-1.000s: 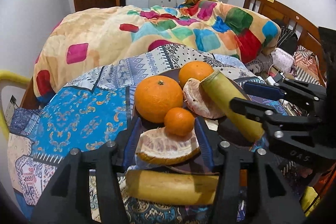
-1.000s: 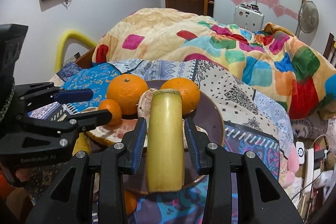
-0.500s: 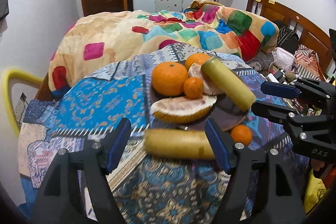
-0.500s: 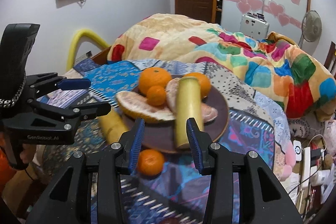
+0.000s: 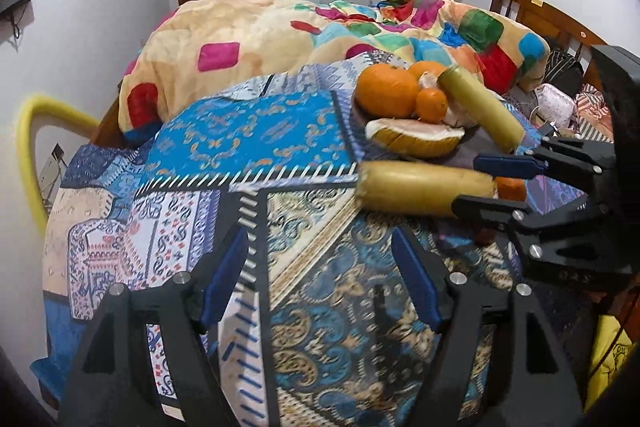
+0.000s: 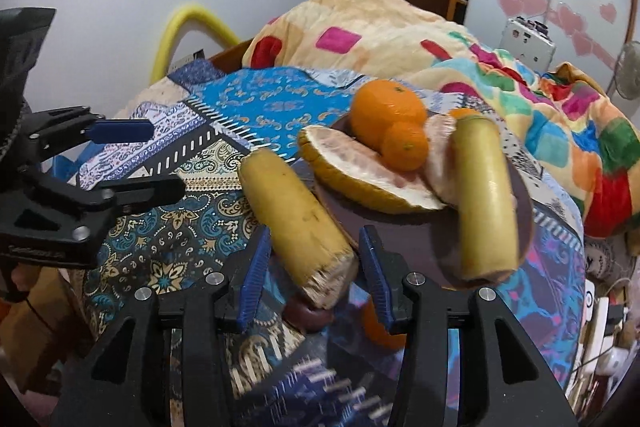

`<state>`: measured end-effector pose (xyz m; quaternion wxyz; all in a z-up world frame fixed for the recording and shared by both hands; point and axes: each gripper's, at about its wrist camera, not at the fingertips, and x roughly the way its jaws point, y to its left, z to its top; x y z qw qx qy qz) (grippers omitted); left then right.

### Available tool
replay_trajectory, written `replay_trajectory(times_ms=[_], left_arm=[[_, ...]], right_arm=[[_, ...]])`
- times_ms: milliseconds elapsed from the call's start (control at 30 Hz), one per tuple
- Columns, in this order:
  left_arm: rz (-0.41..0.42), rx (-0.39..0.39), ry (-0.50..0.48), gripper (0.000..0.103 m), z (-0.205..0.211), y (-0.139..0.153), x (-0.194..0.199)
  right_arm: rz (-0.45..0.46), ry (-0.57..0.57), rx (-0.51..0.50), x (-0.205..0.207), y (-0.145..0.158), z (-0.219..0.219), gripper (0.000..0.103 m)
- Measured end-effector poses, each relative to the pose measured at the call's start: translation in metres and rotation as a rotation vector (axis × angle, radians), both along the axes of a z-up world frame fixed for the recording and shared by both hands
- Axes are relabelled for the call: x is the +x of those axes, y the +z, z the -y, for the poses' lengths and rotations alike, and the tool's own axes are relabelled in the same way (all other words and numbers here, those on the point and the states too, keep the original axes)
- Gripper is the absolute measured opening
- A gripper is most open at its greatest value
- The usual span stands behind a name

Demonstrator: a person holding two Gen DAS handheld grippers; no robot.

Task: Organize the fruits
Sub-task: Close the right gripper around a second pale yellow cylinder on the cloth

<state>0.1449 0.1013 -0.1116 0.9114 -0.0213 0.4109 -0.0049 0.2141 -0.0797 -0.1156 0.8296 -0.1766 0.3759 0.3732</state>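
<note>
A dark plate [image 6: 400, 227] on the patterned cloth holds a large orange [image 6: 386, 113], a small orange [image 6: 404, 146], a pomelo peel half [image 6: 360, 175] and a banana piece [image 6: 482, 195]. A second banana piece [image 6: 292, 211] lies on the cloth beside the plate; its near end sits between my right gripper's [image 6: 314, 267] open jaws. A small orange [image 5: 510, 189] lies behind the right fingers. My left gripper [image 5: 320, 273] is open and empty over bare cloth, left of the fruit. In the left wrist view the right gripper [image 5: 492, 183] straddles the banana piece [image 5: 424, 189].
A dark round fruit [image 6: 308, 313] lies under the near banana end. A patterned cloth [image 5: 248, 131] covers the table. A colourful quilt [image 5: 280, 39] lies on the bed behind. A yellow chair frame [image 5: 28, 147] stands at left; clutter [image 6: 608, 307] sits at right.
Both grippers have pulled back from the plate. My right gripper has shifted left from the plated banana piece to the loose one. My left gripper has moved left, away from the fruit.
</note>
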Motion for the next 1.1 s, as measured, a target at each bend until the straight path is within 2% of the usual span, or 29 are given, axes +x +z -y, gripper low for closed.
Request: replay_trajectory(times_ms=[167, 367, 500, 600, 700, 833, 1000, 1100], left_arm=[[-0.011, -0.014, -0.001, 0.074, -0.005, -0.008, -0.001], [-0.013, -0.035, -0.007, 0.074, -0.004, -0.012, -0.003], [-0.004, -0.030, -0.020, 0.074, 0.001, -0.012, -0.006], [0.000, -0.028, -0.021, 0.074, 0.002, -0.012, -0.007], [0.000, -0.029, -0.018, 0.074, 0.003, -0.011, -0.008], [0.011, -0.035, -0.014, 0.074, 0.002, -0.007, -0.013], [0.018, -0.034, -0.013, 0.074, 0.002, -0.003, -0.022], [0.022, -0.040, -0.016, 0.074, 0.002, -0.001, -0.029]], right_arm=[[0.020, 0.013, -0.039, -0.004, -0.002, -0.008, 0.046], [0.019, 0.029, -0.077, -0.008, 0.000, -0.009, 0.042], [0.019, 0.061, -0.116, -0.011, -0.002, -0.012, 0.045], [0.050, 0.063, -0.160, -0.013, -0.004, -0.016, 0.043], [0.033, 0.060, -0.149, -0.011, 0.000, -0.016, 0.040], [-0.019, 0.044, -0.079, -0.012, 0.012, -0.012, 0.036], [-0.015, 0.050, -0.090, -0.034, 0.014, -0.015, 0.034], [-0.060, 0.055, -0.097, -0.044, 0.008, -0.012, 0.034]])
